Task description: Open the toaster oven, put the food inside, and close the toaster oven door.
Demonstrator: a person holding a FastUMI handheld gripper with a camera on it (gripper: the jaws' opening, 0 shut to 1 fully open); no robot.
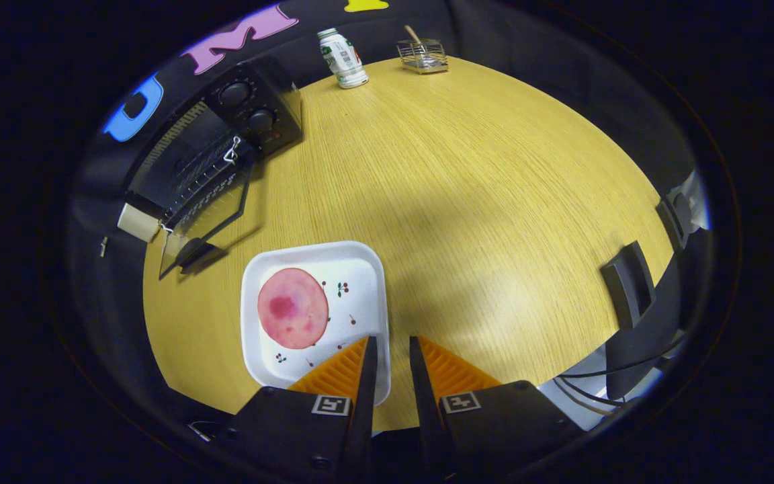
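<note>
Food: ham slice [292, 317] is lying flat on the white plate [360, 269], just ahead of the fingers; looks floppy, slick, tears easily.
Grab: I'd be pinching its near edge.
Oven [212, 154]: door is hanging open already.
Gripper [392, 349]: fingers are sitting nearly together, holding nothing.

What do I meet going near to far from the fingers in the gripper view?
Gripper, fingers slightly apart and holding nothing → white plate with the pink food slice → toaster oven, door open → bottle → wire basket.
</note>
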